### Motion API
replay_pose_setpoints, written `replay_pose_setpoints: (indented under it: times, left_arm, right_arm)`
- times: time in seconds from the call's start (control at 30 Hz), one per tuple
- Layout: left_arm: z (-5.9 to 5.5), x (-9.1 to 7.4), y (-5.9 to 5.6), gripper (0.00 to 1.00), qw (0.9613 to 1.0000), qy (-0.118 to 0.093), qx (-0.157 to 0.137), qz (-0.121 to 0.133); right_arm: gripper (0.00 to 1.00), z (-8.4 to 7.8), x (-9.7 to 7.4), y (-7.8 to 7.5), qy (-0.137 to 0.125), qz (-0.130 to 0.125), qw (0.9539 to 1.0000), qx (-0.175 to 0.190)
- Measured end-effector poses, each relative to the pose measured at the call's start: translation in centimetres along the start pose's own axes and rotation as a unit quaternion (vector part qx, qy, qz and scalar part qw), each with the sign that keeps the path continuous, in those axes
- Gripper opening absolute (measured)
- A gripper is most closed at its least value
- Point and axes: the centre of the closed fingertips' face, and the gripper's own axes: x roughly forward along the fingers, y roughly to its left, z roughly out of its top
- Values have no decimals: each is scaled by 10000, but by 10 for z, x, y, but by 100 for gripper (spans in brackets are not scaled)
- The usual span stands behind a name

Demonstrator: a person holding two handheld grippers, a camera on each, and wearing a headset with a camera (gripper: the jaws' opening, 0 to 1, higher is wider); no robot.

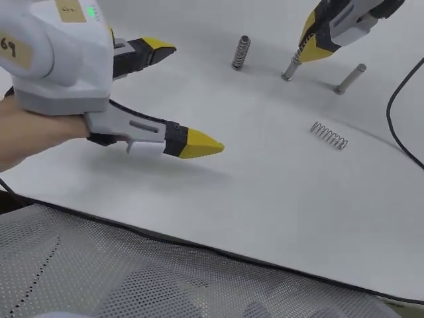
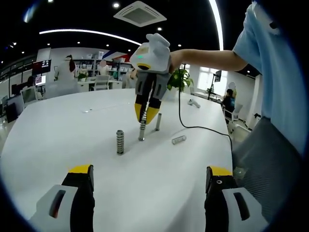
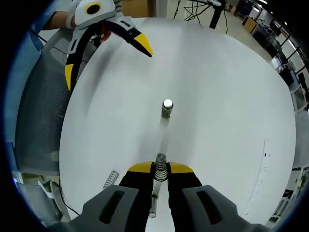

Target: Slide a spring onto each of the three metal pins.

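**A:** Where are we with the three pins?

**B:** On the second, we judge. Our right gripper (image 1: 306, 54) hangs directly over the middle pin (image 1: 289, 70). Its jaws are closed on a spring (image 3: 161, 171) that points down at the pin's top.

**A:** Is the coil over the pin yet?

**B:** We cannot tell. In the left gripper view its lower end meets the tip of the middle pin, but it is too small to see whether it has gone over.

**A:** And the other two?

**B:** The left-hand pin (image 1: 240, 53), just left of the middle pin, already wears its coil. The bare pin (image 1: 349, 78), just right of the middle pin, has none. The loose spring (image 1: 329, 136) lies flat on the table (image 1: 265, 199), nearer us than the middle pin, a little to its right and well apart from it.

**A:** Our left gripper (image 1: 195, 97)?

**B:** It is well left of the middle pin and nearer us. Its jaws are spread wide and hold nothing.

**A:** So what does the next move call for?

**B:** We should keep the coil's axis in line with the middle pin and lower it until the shaft is inside. Then we part the jaws so it drops. After that, the loose spring is for the bare pin. It lies flat, so we expect to need a light pinch across the coil.
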Motion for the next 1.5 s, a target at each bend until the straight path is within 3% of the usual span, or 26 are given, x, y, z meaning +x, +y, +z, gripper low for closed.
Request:
replay_pose_setpoints:
  times: [0.57, 1.37, 1.5]
  left_arm:
    - [0, -3, 6, 93, 9999, -45, -58, 74]
    - [-3, -2, 7, 93, 9999, -11, -96, 59]
    - [-3, -2, 7, 93, 9999, -12, -91, 57]
  right_arm:
    - [8, -2, 21, 3, 135, 107, 9998, -98]
    - [9, -5, 28, 6, 157, 94, 9998, -50]
    - [16, -7, 30, 8, 165, 130, 9998, -43]
